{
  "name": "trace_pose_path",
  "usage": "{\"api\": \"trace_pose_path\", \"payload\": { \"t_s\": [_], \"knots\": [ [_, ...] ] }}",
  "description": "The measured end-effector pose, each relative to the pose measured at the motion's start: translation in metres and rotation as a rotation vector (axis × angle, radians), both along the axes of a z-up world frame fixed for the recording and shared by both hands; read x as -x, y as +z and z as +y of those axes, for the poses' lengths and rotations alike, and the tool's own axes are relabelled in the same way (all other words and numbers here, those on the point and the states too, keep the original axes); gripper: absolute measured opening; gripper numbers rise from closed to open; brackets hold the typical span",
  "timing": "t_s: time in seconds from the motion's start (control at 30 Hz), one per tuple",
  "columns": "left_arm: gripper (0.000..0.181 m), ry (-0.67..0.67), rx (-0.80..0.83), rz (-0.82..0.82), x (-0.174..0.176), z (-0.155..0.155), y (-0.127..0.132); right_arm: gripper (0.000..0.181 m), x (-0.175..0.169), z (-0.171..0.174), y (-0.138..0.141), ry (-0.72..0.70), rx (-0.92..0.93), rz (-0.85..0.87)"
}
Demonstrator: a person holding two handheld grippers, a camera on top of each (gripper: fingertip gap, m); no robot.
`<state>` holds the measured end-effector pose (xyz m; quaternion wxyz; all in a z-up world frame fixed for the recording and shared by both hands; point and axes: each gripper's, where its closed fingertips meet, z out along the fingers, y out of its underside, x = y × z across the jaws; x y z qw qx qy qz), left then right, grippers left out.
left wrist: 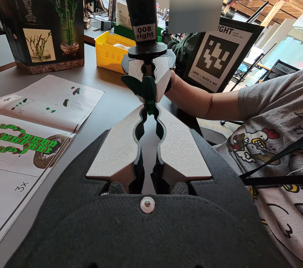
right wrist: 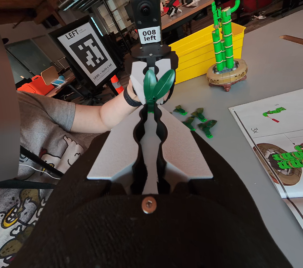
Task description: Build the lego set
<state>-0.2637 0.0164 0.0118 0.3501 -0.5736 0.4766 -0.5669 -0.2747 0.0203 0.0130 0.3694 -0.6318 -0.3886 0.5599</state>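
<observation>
While both grippers meet tip to tip above the grey table [right wrist: 270, 66], the largest items stand around them: the dark set box [left wrist: 44, 19] printed with a bamboo plant stands upright at the far left of the left wrist view, and a yellow bin [left wrist: 109, 51] sits just beside it to the right. In the right wrist view, the partly built bamboo model [right wrist: 226, 50] stands upright on its tan round base, directly in front of a yellow bin [right wrist: 196, 56]. The open instruction booklet [left wrist: 41, 122] lies flat on the table; it also appears at the right edge of the right wrist view [right wrist: 270, 145]. Two framed marker boards [left wrist: 219, 56] [right wrist: 88, 53] stand behind the person's forearms. The left gripper [left wrist: 150, 110] has its jaws drawn narrow onto the bright green stem piece [left wrist: 150, 107]. The right gripper [right wrist: 151, 109] faces it with jaws likewise nearly together; whether they press the same small assembly at the green stem [right wrist: 150, 106] cannot be told. From that stem, two dark green leaves [right wrist: 157, 84] fan upward and lie across the front of the opposing left gripper's fingers. Four finished leaf clusters [right wrist: 196, 120] lie loose on the table near one another, between the grippers and the booklet.
</observation>
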Motion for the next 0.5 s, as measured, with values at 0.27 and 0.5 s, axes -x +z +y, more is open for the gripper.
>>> {"api": "trace_pose_path", "payload": {
  "t_s": [0.27,0.5],
  "knots": [
    [0.006,0.008,-0.023,0.026,0.0002,0.0008,-0.0038,0.006,0.0007,0.0008,-0.0042,-0.007,-0.001,-0.029],
    [0.006,0.026,-0.025,0.007,0.0,0.0037,-0.0013,0.006,0.0005,0.0036,-0.0017,-0.026,-0.011,-0.016]
  ]
}}
